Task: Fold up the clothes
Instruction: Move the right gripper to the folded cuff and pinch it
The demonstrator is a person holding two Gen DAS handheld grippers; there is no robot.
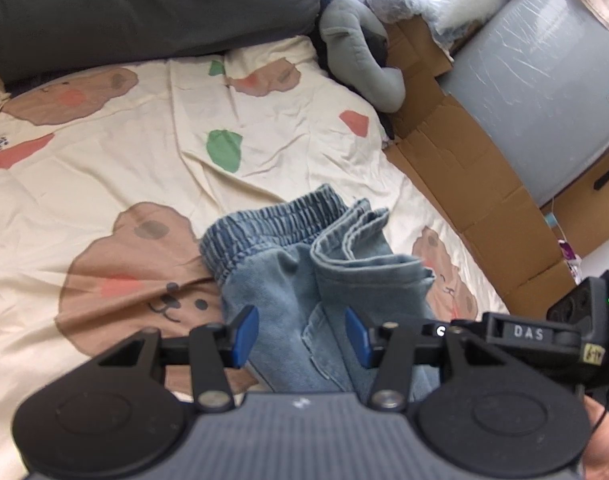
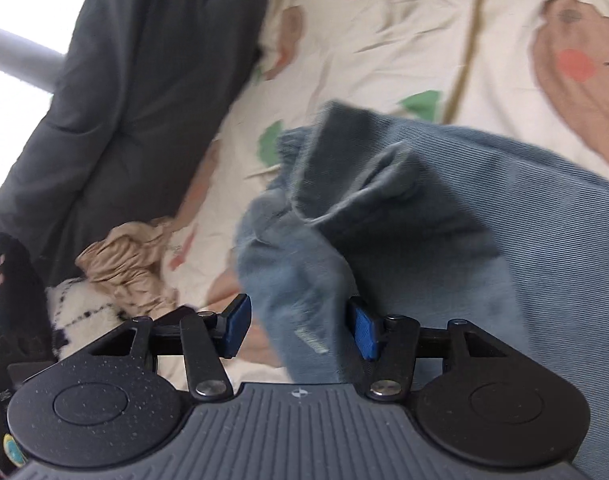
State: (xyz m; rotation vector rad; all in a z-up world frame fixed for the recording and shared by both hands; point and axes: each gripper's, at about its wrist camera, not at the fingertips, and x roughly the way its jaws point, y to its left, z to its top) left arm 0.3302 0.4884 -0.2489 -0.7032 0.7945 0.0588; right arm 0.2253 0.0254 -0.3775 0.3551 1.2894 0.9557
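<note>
Between right gripper (image 2: 300, 328) pads, jeans (image 2: 404, 240)

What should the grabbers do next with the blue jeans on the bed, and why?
Probably close the right gripper on the light blue denim jeans. Denim lies between its blue pads, but a gap shows beside the other pad. The left gripper also straddles the jeans without pinching, and the folded leg hems lie loose and uneven near the elastic waistband.

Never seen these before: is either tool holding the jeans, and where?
Apparently neither. The left tool stands open over the jeans; the right tool straddles a denim fold, one pad clear of it.
</note>
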